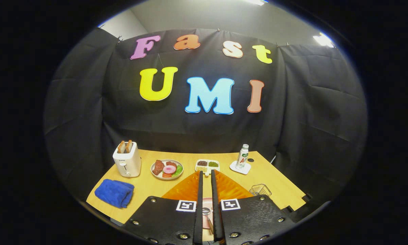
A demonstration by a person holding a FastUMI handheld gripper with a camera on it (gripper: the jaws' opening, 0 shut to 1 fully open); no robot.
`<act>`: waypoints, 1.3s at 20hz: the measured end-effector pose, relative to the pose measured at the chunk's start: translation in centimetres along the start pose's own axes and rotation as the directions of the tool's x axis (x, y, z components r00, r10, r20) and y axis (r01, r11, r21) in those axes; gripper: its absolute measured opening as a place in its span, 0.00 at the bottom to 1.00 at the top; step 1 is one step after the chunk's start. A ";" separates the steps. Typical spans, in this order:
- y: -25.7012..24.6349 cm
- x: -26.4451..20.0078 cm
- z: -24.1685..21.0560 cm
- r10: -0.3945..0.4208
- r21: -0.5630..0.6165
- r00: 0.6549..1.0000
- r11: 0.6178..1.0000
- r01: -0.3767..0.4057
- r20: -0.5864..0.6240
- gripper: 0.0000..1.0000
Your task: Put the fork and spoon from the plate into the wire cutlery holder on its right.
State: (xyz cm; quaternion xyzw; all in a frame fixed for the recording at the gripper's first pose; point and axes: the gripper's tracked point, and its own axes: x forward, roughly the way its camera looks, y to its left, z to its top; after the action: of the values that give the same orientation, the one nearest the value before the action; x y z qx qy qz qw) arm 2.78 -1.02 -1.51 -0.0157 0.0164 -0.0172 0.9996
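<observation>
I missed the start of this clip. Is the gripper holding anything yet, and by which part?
Nothing held. The gripper has its fingers narrowly apart above the spoon on the plate, not pressing it.

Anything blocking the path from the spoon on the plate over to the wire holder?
Nothing visible does. The spoon lies on the pink plate, seen in the narrow gap between the gripper fingers. The wire cutlery holder stands to the right on bare table, beside the orange mat.
</observation>
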 end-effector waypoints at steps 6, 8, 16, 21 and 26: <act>-0.8 0.4 -1.0 -0.017 0.011 1.000 1.000 0.018 -0.025 0.12; -1.1 0.4 -1.2 -0.023 0.012 0.999 1.000 0.023 -0.028 0.12; -3.2 2.1 -7.5 -0.074 -0.013 0.975 0.997 0.072 -0.209 0.12; -4.1 3.6 -12.7 -0.080 -0.027 0.934 0.997 0.075 -0.347 0.28; -5.7 5.5 -18.0 -0.100 -0.050 0.879 0.995 0.087 -0.466 0.42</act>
State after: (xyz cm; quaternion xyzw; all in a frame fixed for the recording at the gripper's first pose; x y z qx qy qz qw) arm 7.46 -7.48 -19.48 -0.0257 0.2563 -0.0683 0.9638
